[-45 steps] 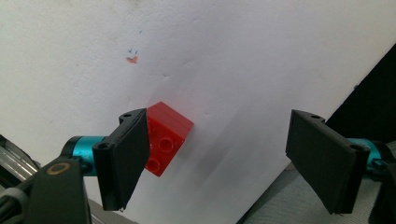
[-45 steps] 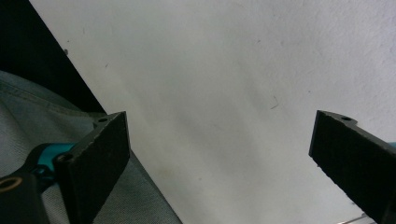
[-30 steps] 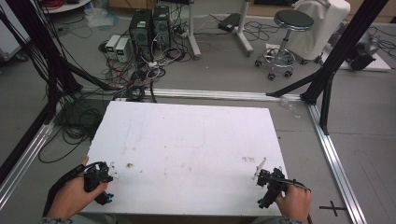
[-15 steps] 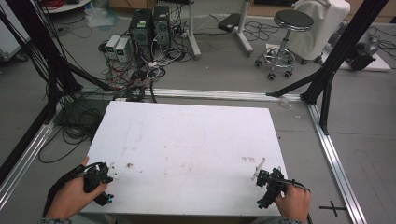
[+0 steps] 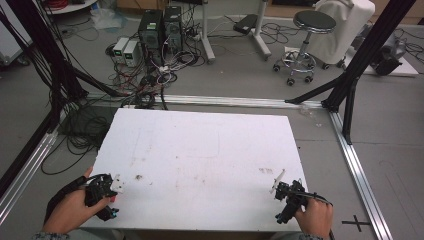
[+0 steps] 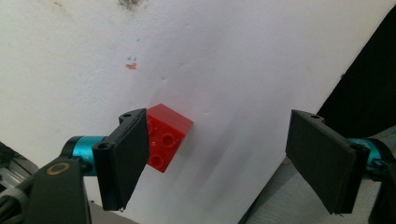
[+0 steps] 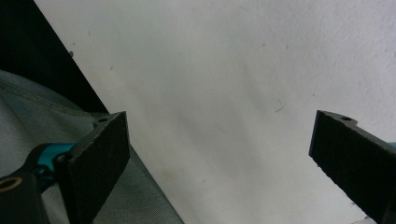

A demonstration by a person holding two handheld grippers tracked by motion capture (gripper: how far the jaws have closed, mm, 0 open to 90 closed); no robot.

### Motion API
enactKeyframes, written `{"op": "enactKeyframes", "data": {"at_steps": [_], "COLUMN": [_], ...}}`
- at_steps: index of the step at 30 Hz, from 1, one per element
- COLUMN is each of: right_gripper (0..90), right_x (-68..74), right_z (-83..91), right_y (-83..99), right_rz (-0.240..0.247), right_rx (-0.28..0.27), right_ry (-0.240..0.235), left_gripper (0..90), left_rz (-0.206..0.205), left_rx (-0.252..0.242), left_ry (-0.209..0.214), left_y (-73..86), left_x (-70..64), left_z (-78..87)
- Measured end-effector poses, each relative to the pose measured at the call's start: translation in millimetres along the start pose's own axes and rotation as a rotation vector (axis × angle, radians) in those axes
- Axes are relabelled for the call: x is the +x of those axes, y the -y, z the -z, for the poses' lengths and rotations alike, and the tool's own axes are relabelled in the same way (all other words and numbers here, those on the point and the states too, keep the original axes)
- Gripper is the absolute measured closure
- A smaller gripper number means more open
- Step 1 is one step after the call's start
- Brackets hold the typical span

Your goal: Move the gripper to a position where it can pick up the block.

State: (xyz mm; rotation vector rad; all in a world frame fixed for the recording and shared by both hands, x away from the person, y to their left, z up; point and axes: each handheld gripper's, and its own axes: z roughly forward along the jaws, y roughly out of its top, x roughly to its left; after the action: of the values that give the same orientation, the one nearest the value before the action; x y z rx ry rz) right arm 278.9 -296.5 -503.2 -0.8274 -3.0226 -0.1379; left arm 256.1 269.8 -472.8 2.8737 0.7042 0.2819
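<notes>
Bare white foam-board worktop (image 5: 200, 160), scuffed, with cables and a stool on the floor beyond. My left gripper (image 6: 224, 158) sits at the near-left corner, fingers wide and empty. A small red studded plastic brick (image 6: 169, 135) lies on the board just beside my left-hand finger (image 6: 123, 158), not centred between the two. My right gripper (image 7: 224, 158) is at the near-right edge, fingers wide, empty, well apart from the brick. Left is nearer.

The white bench (image 5: 200, 150) lay open from edge to edge; one red brick (image 6: 166, 136) sat near its front left corner.
</notes>
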Motion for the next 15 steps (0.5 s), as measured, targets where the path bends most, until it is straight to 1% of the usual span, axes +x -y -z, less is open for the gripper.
{"op": "enactKeyframes", "data": {"at_steps": [1,2,3,4,6,9,10,11,13,14,15], "right_gripper": [4.6,4.6,4.6,4.6,4.6,4.6,4.6,4.6,4.6,4.6,4.6], "right_x": [0.5,0.3,0.4,0.4,0.1,-0.1,-0.3,-0.2,-0.2,-0.2,-0.2], "right_z": [-0.3,-0.4,-0.1,0.0,-0.2,-0.2,-0.3,-0.4,-0.4,-0.5,-0.4], "right_y": [-0.7,-0.8,-1.0,-1.0,-0.7,-0.2,-0.1,-0.2,-0.2,-0.2,-0.2], "right_rz": [-0.002,0.004,0.002,0.001,0.002,0.001,0.001,-0.001,0.000,0.000,0.000], "right_rx": [0.003,0.002,0.003,0.003,0.001,0.002,0.003,0.004,0.004,0.004,0.004], "right_ry": [-0.002,-0.002,0.001,0.000,-0.002,-0.004,-0.004,-0.005,-0.005,-0.005,-0.005], "left_gripper": [22.0,22.0,22.0,22.0,22.0,22.0,22.0,22.0,22.0,22.0,22.0], "left_rz": [-0.009,-0.025,-0.025,-0.044,-0.050,-0.073,-0.083,-0.101,-0.107,-0.128,-0.128], "left_rx": [-0.003,-0.013,-0.013,-0.015,-0.014,-0.002,-0.006,-0.007,-0.007,-0.003,-0.003], "left_ry": [-0.002,0.005,0.005,0.010,0.008,-0.001,0.003,0.001,0.000,-0.001,-0.001], "left_y": [0.5,1.2,1.2,1.7,2.0,3.1,3.7,4.4,4.9,5.9,5.9], "left_x": [0.8,1.9,1.9,4.1,5.2,8.3,9.8,12.0,12.9,14.8,14.8], "left_z": [0.9,1.9,1.9,3.8,4.3,6.1,6.9,8.2,8.5,8.9,8.9]}}
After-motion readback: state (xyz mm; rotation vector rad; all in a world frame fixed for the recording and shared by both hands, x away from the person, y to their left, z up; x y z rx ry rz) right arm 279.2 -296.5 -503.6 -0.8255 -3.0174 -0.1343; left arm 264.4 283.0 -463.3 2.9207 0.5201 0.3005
